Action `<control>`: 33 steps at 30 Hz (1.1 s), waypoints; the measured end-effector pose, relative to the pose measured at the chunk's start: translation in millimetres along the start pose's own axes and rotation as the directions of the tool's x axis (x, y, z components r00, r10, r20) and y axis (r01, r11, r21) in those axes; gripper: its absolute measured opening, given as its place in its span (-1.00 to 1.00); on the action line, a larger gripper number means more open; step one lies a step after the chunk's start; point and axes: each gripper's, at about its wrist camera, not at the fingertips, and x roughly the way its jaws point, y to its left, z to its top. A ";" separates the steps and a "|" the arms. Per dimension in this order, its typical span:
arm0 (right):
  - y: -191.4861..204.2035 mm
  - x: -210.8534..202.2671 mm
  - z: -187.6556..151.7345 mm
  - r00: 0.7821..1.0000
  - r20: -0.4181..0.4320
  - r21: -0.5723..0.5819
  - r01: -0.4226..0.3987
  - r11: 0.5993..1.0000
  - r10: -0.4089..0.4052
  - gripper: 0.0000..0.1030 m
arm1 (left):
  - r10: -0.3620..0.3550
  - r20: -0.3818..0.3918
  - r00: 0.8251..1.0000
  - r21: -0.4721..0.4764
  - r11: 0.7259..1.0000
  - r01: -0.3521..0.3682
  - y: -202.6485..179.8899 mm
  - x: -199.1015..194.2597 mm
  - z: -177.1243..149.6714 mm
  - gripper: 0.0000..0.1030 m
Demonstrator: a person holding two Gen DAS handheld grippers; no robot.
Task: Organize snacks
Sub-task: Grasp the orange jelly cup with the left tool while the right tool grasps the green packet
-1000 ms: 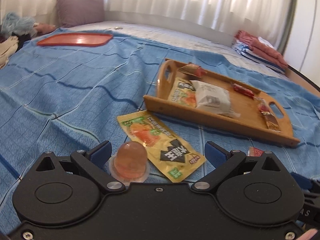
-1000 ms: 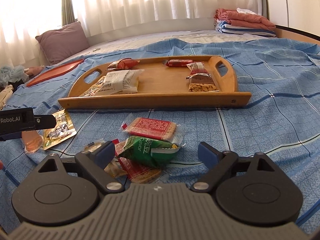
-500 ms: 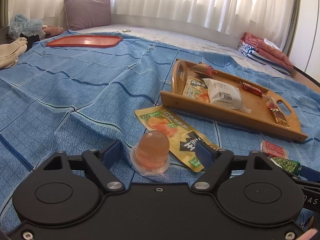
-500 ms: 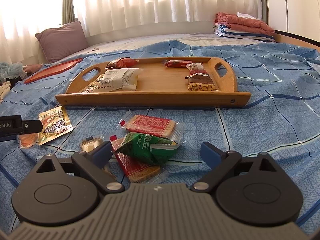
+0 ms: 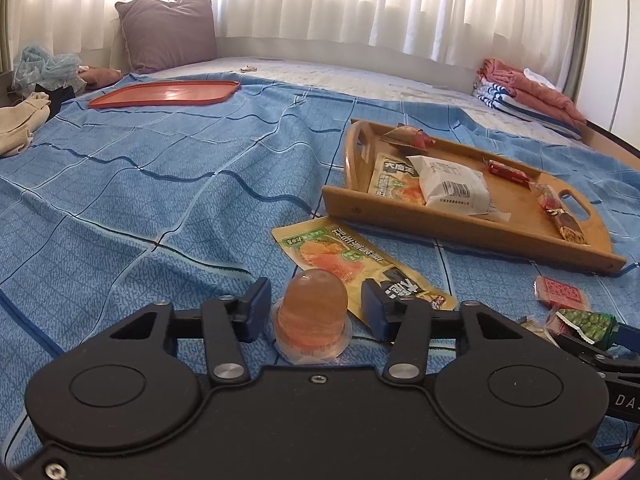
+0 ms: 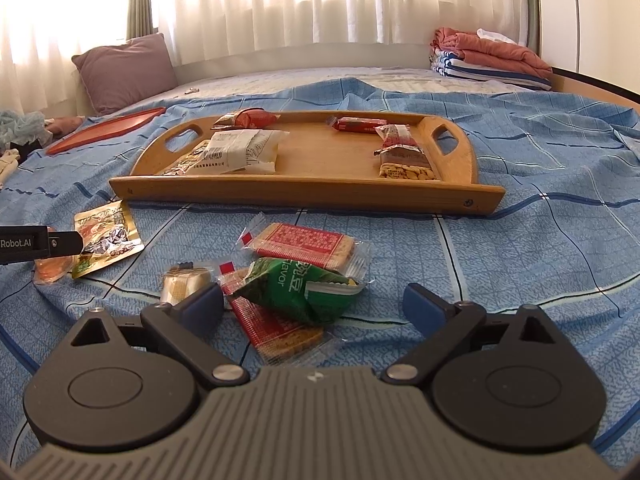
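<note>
Closing in over the last moment, the jaws of the left gripper [image 5: 312, 306] have come much nearer to each other. The orange jelly cup [image 5: 313, 314] sits upside down between them on the blue bedspread [image 5: 140, 200]. Both blue pads are just beside the cup, but a thin gap still shows on each side, so they are not squeezing it yet. A yellow snack packet [image 5: 360, 264] lies flat just behind the cup.

The right gripper [image 6: 312, 306] has hardly moved, and its jaws are spread wide with nothing in them. A green pea packet [image 6: 304, 288] lies between its fingers on top of a red cracker pack [image 6: 272, 328]. Another red cracker pack [image 6: 304, 242] lies just behind, and a small gold sweet [image 6: 182, 286] is by the left finger.

Farther back is the wooden tray [image 6: 304, 194]. It holds a white packet [image 6: 242, 152], a peanut bar [image 6: 404, 164] and a few red-wrapped snacks.
</note>
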 end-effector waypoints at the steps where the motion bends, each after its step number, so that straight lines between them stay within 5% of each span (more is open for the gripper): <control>1: 0.2 0.0 -0.1 1.000 0.000 0.000 0.000 1.000 0.000 0.92 | -0.009 0.001 1.000 0.002 1.000 0.009 0.7 0.1 0.3 -0.26; 9: -2.1 -0.9 1.9 1.000 -0.001 0.014 -0.011 1.000 0.011 0.92 | -0.022 0.006 1.000 0.026 0.999 0.022 0.8 -0.4 -1.0 -0.37; 17: -6.2 -8.4 5.5 0.998 0.020 0.047 -0.062 0.997 0.061 0.45 | -0.015 0.008 1.000 0.072 0.997 0.015 -2.2 1.1 -4.2 -0.32; 27: -1.4 -9.9 7.5 0.997 0.029 0.071 -0.076 0.995 0.074 0.31 | -0.003 0.001 1.000 0.085 0.996 0.003 -0.2 7.3 -4.0 -0.16; 30: -2.8 -12.1 7.0 0.997 0.035 0.092 -0.074 0.993 0.071 0.22 | -0.012 0.003 1.000 0.089 0.996 0.012 -0.3 4.9 -3.2 -0.39; 33: -4.4 -19.1 5.2 0.996 0.061 0.117 -0.069 0.991 0.062 0.15 | 0.014 0.036 0.999 0.139 0.990 -0.019 -5.8 -5.7 -2.4 -0.39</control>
